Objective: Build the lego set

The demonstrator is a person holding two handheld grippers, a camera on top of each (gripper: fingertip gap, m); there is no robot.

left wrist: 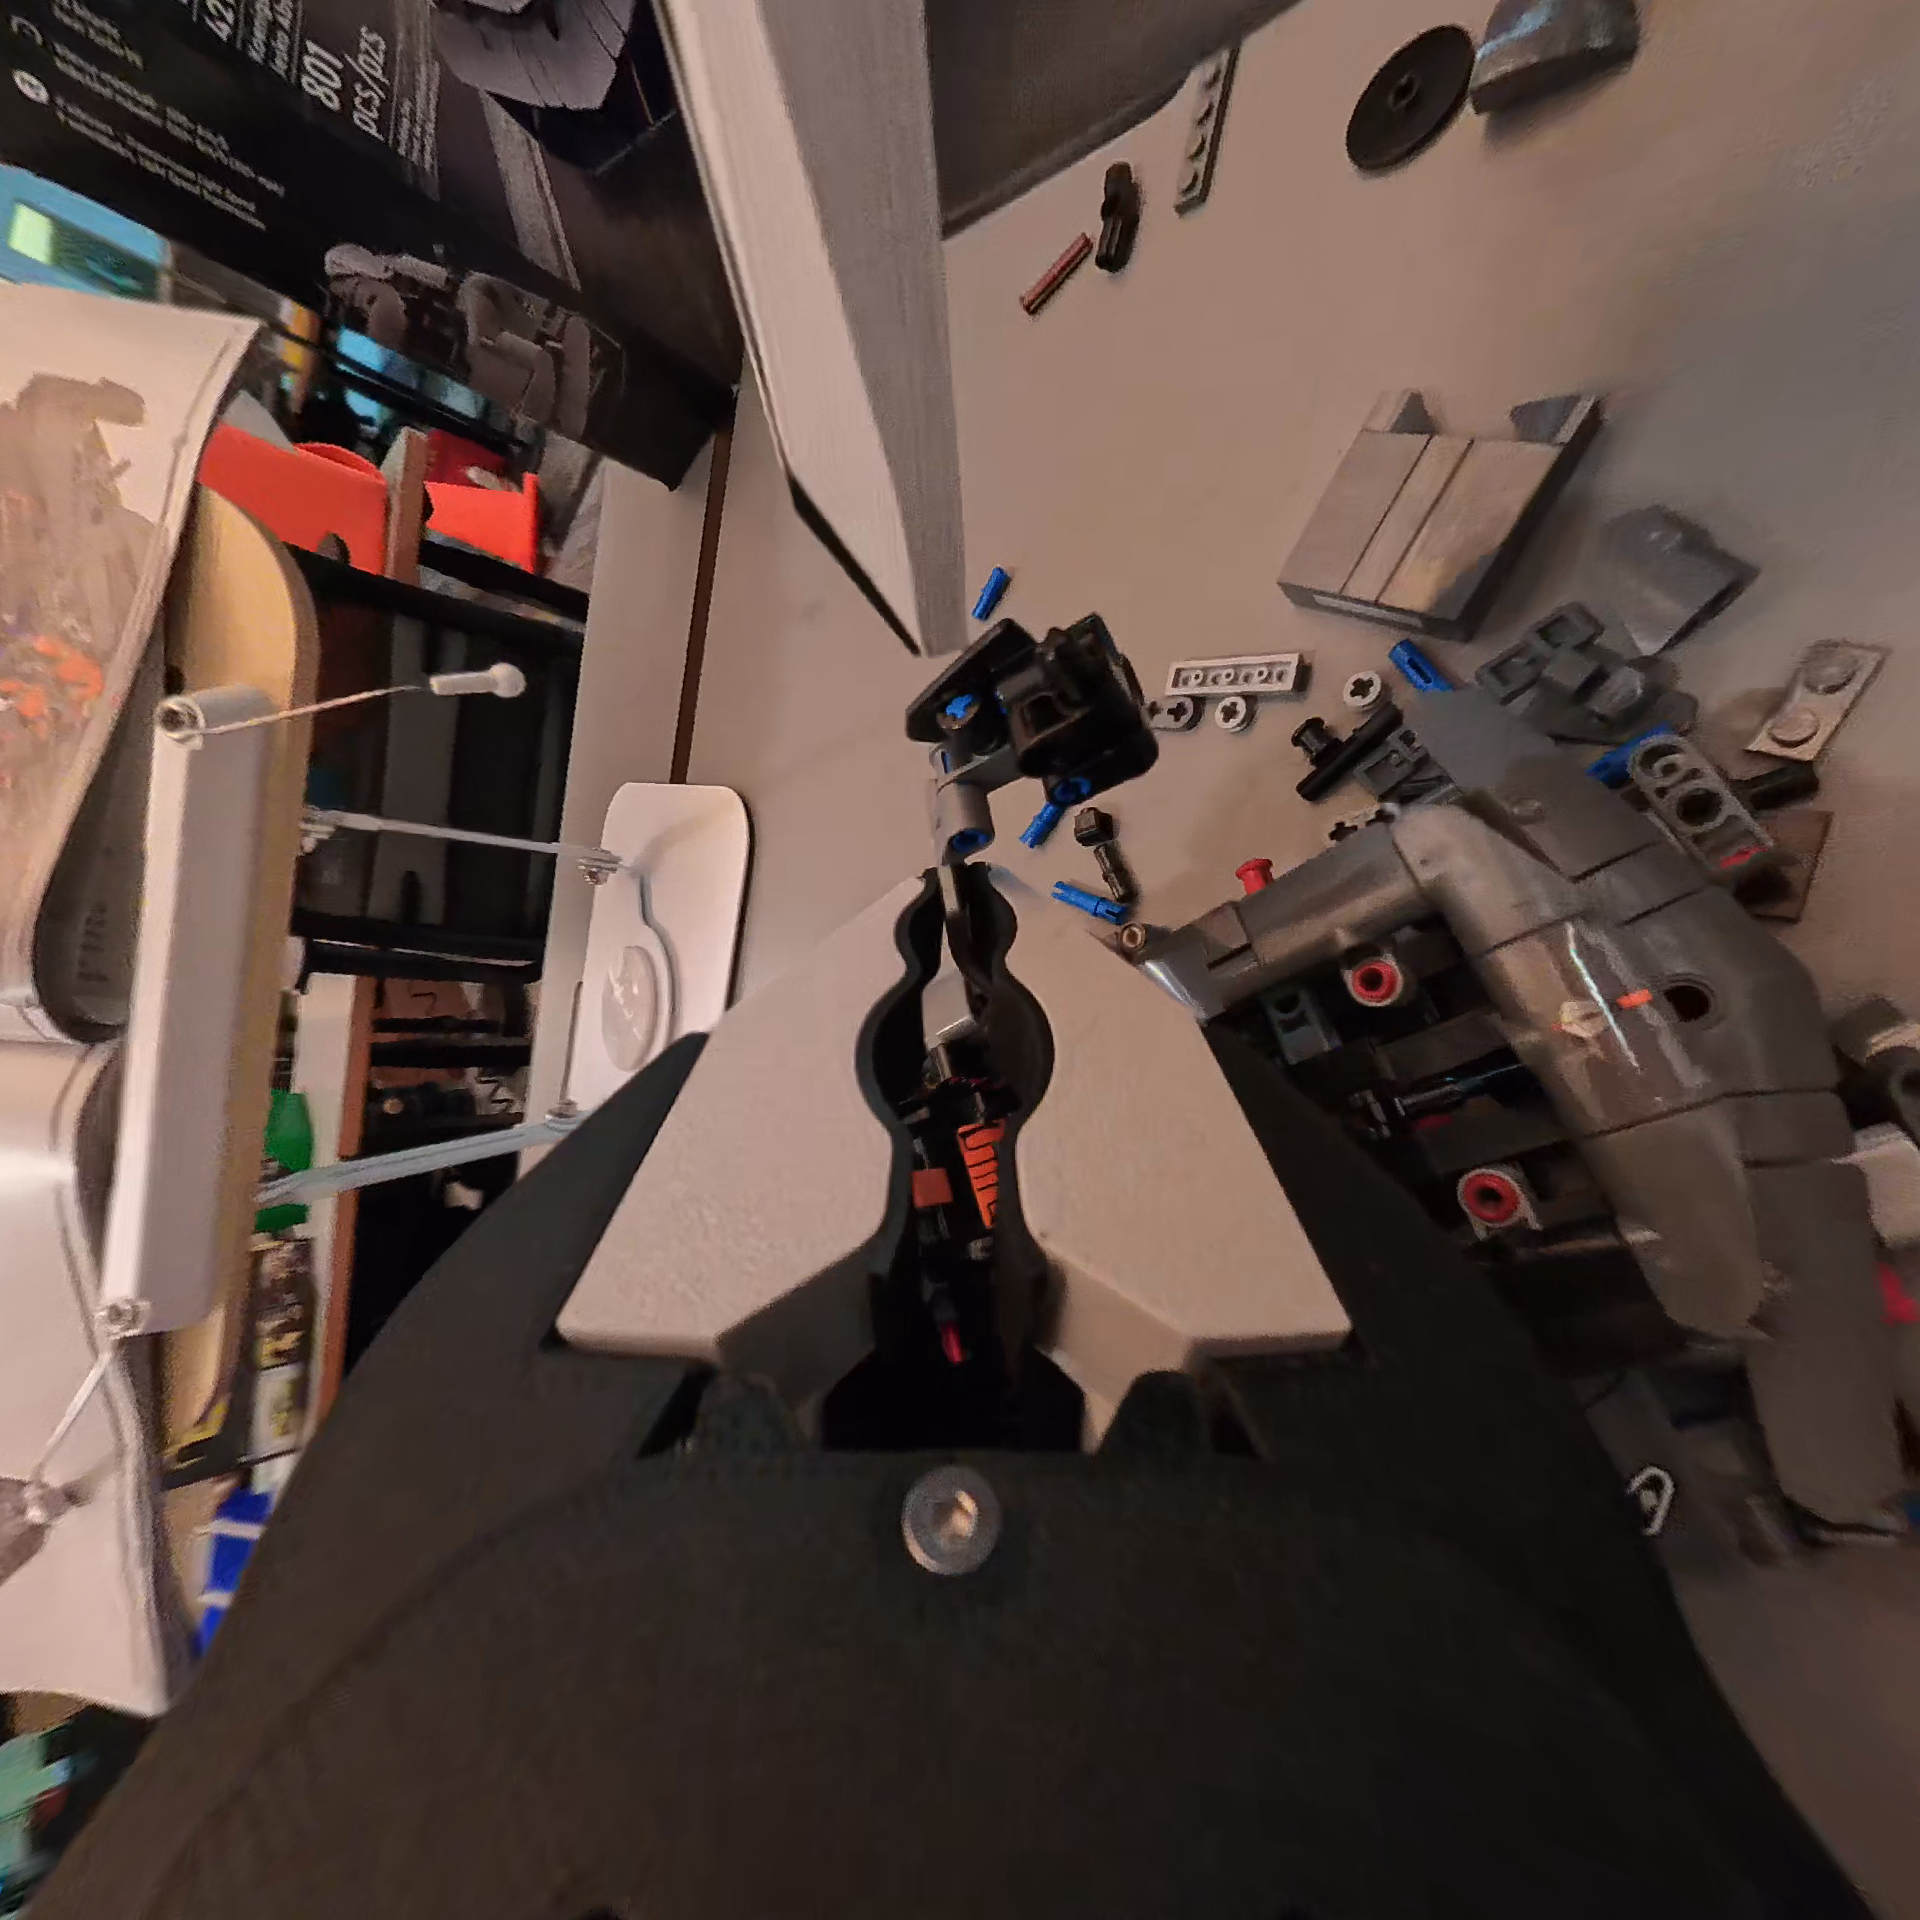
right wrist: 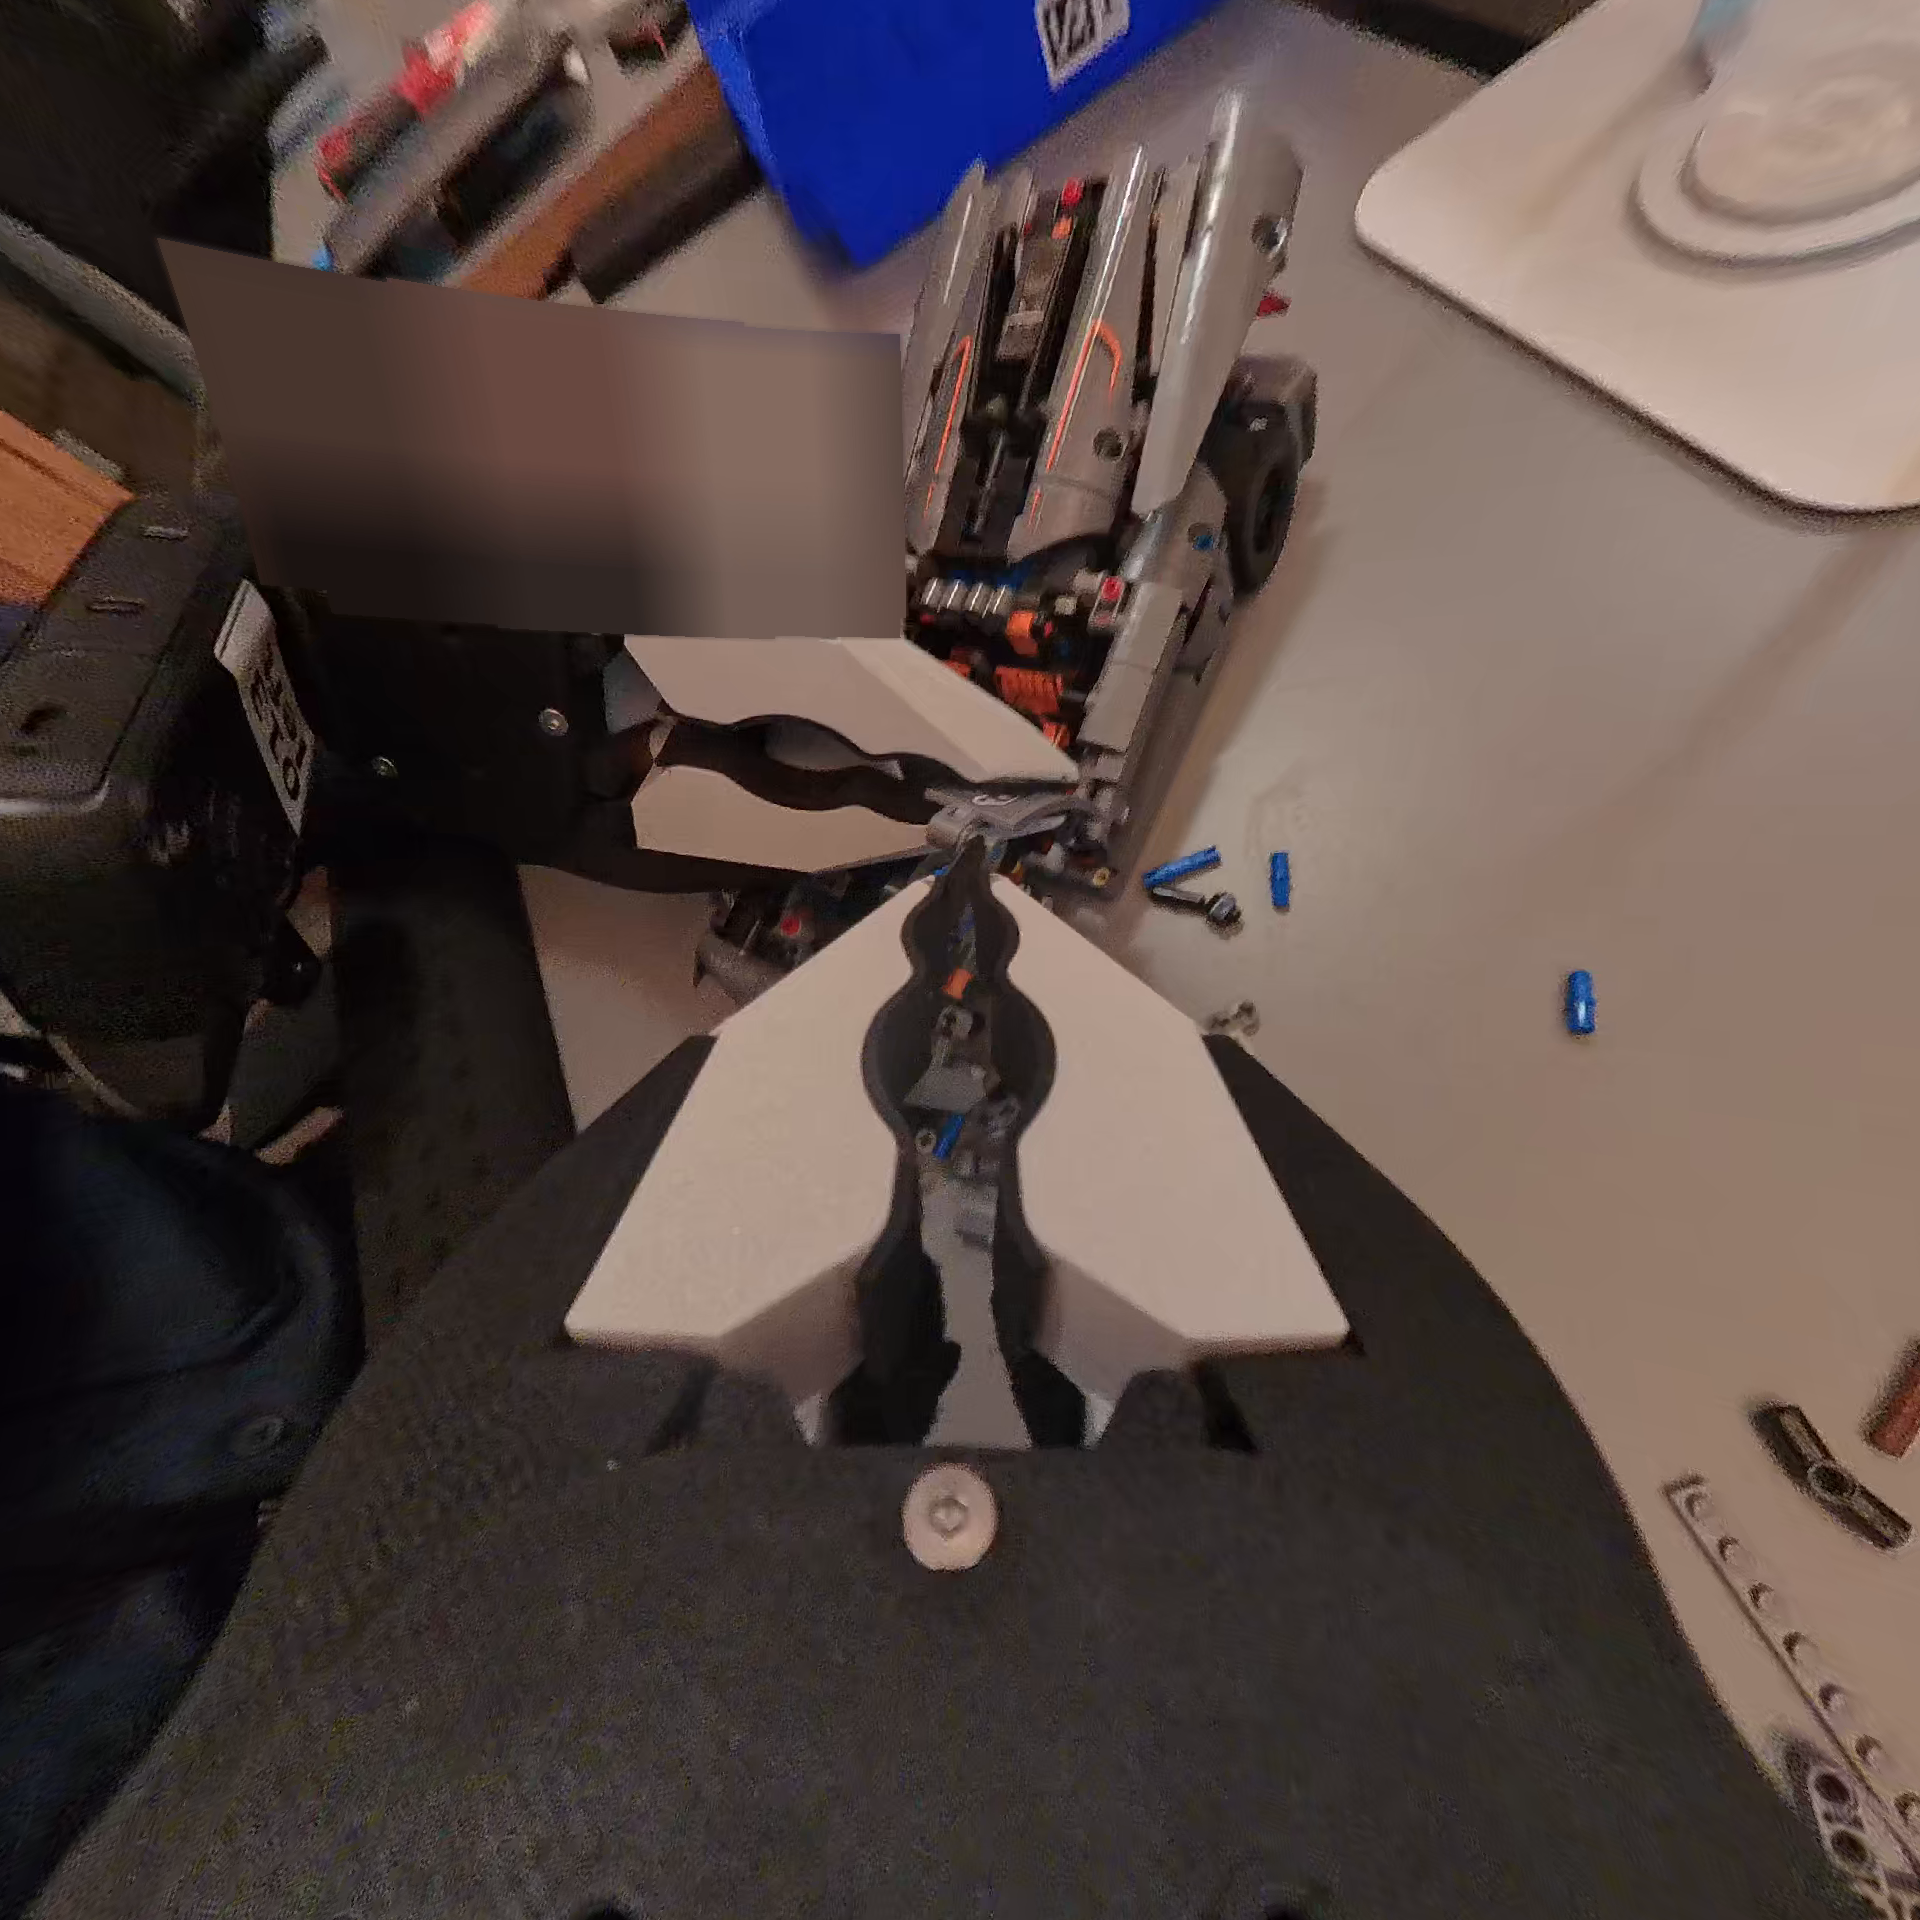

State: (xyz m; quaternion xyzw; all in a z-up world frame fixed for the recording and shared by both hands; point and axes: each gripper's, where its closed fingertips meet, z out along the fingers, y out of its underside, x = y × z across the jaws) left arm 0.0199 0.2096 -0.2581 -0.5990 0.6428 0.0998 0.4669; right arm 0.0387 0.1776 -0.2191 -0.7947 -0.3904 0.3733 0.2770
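Note:
My left gripper [left wrist: 961, 891] is shut on the grey beam end of a small sub-assembly [left wrist: 1029, 717] of black pieces and blue pins, held above the table. My right gripper [right wrist: 966, 868] is shut at the same sub-assembly [right wrist: 987, 810]. In the left wrist view its white fingers [left wrist: 883, 416] come down from the top onto the black end. In the right wrist view the left gripper [right wrist: 1039, 792] reaches in from the left. The large grey car model [left wrist: 1558, 1039] lies to the right and also shows in the right wrist view [right wrist: 1091, 436].
Loose blue pins [left wrist: 1086, 902] [right wrist: 1179, 871], small grey plates [left wrist: 1236, 675], grey panels [left wrist: 1434, 509] and a black dish [left wrist: 1408, 94] lie on the white table. A long grey plate [right wrist: 1787, 1642] lies near right. A white stand base [right wrist: 1662, 260], a blue bin [right wrist: 914, 104] and an instruction booklet [left wrist: 83, 623] stand around. Both grippers' tips are roughly 20 centimetres from the long grey plate [right wrist: 1787, 1642]. Look for it in the left wrist view [left wrist: 1211, 81] too.

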